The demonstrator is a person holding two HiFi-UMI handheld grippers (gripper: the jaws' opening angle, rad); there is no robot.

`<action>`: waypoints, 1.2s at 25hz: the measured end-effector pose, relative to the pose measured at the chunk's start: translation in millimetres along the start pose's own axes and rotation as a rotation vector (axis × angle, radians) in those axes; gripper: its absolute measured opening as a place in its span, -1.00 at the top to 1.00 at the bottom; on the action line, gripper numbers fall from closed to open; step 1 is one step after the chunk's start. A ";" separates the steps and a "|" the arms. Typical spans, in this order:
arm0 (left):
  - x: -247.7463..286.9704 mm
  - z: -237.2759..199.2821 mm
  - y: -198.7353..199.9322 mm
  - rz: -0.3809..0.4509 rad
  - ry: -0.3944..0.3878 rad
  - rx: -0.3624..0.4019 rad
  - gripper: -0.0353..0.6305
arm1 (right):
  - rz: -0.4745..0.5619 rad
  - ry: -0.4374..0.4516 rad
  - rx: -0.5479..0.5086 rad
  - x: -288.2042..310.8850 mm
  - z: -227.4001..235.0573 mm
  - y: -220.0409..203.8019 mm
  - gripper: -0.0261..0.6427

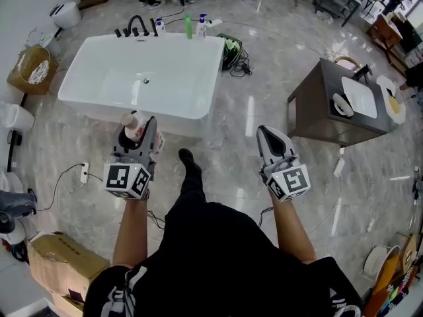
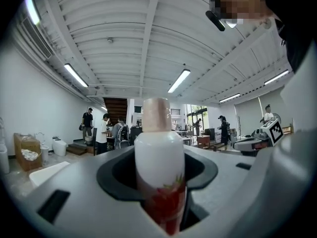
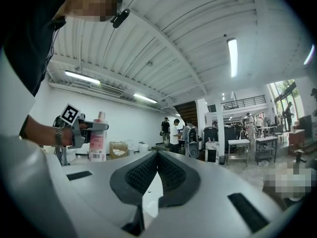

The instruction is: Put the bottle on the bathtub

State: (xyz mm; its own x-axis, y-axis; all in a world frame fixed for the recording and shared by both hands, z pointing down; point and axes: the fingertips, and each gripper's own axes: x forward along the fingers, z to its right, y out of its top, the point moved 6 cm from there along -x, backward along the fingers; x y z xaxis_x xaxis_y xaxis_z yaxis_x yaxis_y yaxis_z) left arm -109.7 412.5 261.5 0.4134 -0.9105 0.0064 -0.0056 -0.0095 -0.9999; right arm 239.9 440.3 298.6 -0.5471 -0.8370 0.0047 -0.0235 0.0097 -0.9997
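A white bottle (image 1: 132, 125) with a pinkish cap and a red label stands upright between the jaws of my left gripper (image 1: 142, 129), which is shut on it. It hangs just in front of the near rim of the white bathtub (image 1: 142, 105). In the left gripper view the bottle (image 2: 159, 167) fills the gap between the jaws. My right gripper (image 1: 268, 136) hangs to the right, over the floor, shut with nothing in it; its pads (image 3: 148, 175) meet. The right gripper view shows the left gripper (image 3: 81, 128) with the bottle (image 3: 97, 143) off to its left.
A black faucet (image 1: 137, 26) and several bottles, one green (image 1: 188, 26), stand on the tub's far rim. A dark cabinet (image 1: 324, 111) with a basin stands at right. Cardboard boxes (image 1: 63, 263) and a power strip (image 1: 84, 172) with cables lie at left. People stand far off.
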 end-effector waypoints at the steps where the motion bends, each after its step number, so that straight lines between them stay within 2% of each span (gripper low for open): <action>1: 11.8 -9.0 -4.2 -0.004 -0.002 -0.008 0.27 | -0.005 -0.001 0.002 13.8 3.1 -3.4 0.90; 9: 127.4 -97.6 -21.0 -0.005 -0.050 -0.005 0.27 | -0.037 -0.010 0.013 151.4 33.8 -22.0 0.90; 13: 187.1 -153.4 -16.8 -0.009 -0.071 -0.016 0.27 | -0.049 -0.011 -0.008 229.4 45.6 -12.3 0.90; 19: 262.5 -225.9 0.6 0.002 -0.076 0.008 0.27 | -0.032 -0.004 -0.037 341.3 74.0 6.9 0.90; 23: 296.8 -269.8 7.8 -0.006 -0.072 0.055 0.27 | -0.025 -0.010 -0.055 403.9 88.6 12.2 0.90; 30: 333.4 -325.6 13.3 0.005 -0.045 0.066 0.27 | -0.010 -0.026 -0.090 474.8 117.4 23.8 0.90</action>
State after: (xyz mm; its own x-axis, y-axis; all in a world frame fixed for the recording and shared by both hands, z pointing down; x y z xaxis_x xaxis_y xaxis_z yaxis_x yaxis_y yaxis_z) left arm -268.4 -25.8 253.3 0.4536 -0.8912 0.0025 0.0514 0.0234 -0.9984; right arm 77.8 -21.1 274.1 -0.5249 -0.8510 0.0131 -0.1045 0.0492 -0.9933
